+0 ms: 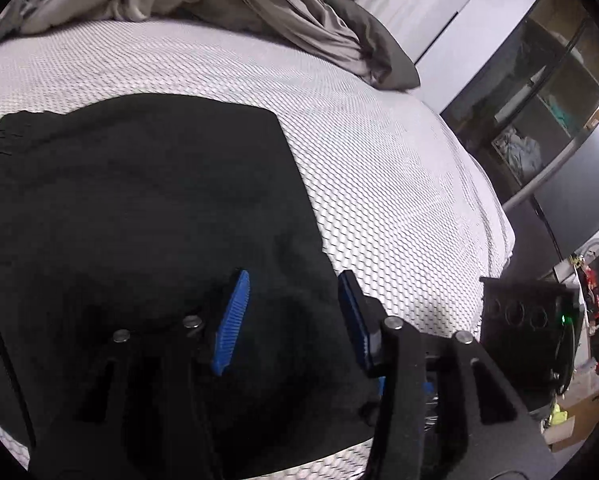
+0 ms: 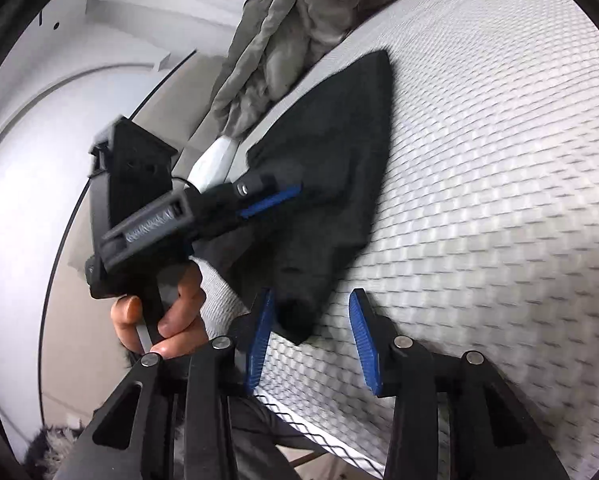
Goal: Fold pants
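Note:
The black pants (image 1: 139, 208) lie folded in a flat dark block on the white honeycomb mattress (image 1: 359, 140). My left gripper (image 1: 293, 280) is open, its blue pads just above the pants' near right corner. In the right wrist view the pants (image 2: 331, 168) show as a dark wedge on the mattress (image 2: 499, 160). My right gripper (image 2: 311, 300) is open and empty, right at the pants' near corner. The left gripper (image 2: 283, 196) shows there too, held by a hand (image 2: 167, 320), its blue pad over the pants.
A crumpled grey duvet (image 1: 235, 4) lies at the head of the bed, also in the right wrist view (image 2: 299, 20). Right of the bed stand dark shelves (image 1: 539, 92), a black box (image 1: 527, 332) and clutter on the floor. A white wall (image 2: 39, 140) lies beyond the bed's left edge.

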Tool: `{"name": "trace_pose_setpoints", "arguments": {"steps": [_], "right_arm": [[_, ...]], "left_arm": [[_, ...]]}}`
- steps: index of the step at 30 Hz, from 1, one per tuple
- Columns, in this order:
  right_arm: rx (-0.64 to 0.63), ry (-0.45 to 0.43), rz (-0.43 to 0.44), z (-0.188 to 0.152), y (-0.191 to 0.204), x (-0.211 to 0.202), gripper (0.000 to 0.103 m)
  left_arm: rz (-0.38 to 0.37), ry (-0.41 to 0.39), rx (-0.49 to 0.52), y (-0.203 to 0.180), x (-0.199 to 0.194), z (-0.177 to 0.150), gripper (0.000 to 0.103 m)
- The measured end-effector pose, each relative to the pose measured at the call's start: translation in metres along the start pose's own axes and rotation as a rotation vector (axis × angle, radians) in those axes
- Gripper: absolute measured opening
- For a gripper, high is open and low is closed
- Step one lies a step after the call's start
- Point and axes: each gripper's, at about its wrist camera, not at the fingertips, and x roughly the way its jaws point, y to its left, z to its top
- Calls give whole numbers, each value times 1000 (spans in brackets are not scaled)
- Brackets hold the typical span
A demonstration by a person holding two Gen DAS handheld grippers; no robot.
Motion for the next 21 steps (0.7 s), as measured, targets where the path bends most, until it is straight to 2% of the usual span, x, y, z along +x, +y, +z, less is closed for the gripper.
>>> {"name": "trace_pose_setpoints", "arguments": {"steps": [1,2,5,9,11,13,14,15,17,19,20,21], "right_arm": [[-28,18,-21,4,2,9,10],[-67,31,-49,3,8,8,4],[-140,67,-64,-21,21,-1,4],[-130,115,-84,-38,19,9,5],[-111,112,-72,-44,15,-1,12],[-86,60,-59,-35,1,-4,25],[-85,45,-56,-27,-1,-11,37],[-82,34,-48,-18,-3,2,40],[-75,29,-49,-15,0,11,40],[-105,59,-91,-17,3,25,16],[-137,102,-111,-19,8,31,10],[-176,144,-108,-22,13,35,10]], "left_arm": [[13,1,-10,5,-2,0,44],[25,4,-25,10,-2,1,44],[43,-7,-65,29,-10,2,44],[43,-29,-84,49,-18,2,44],[17,-13,-58,40,-16,0,45],[-7,31,8,20,-4,-6,47],[-15,58,59,4,7,-11,47],[-9,84,109,-6,15,-17,47],[62,100,184,-19,30,-22,47],[70,102,167,-14,35,-19,47],[50,94,122,-5,32,-16,47],[28,84,73,4,27,-12,47]]}}
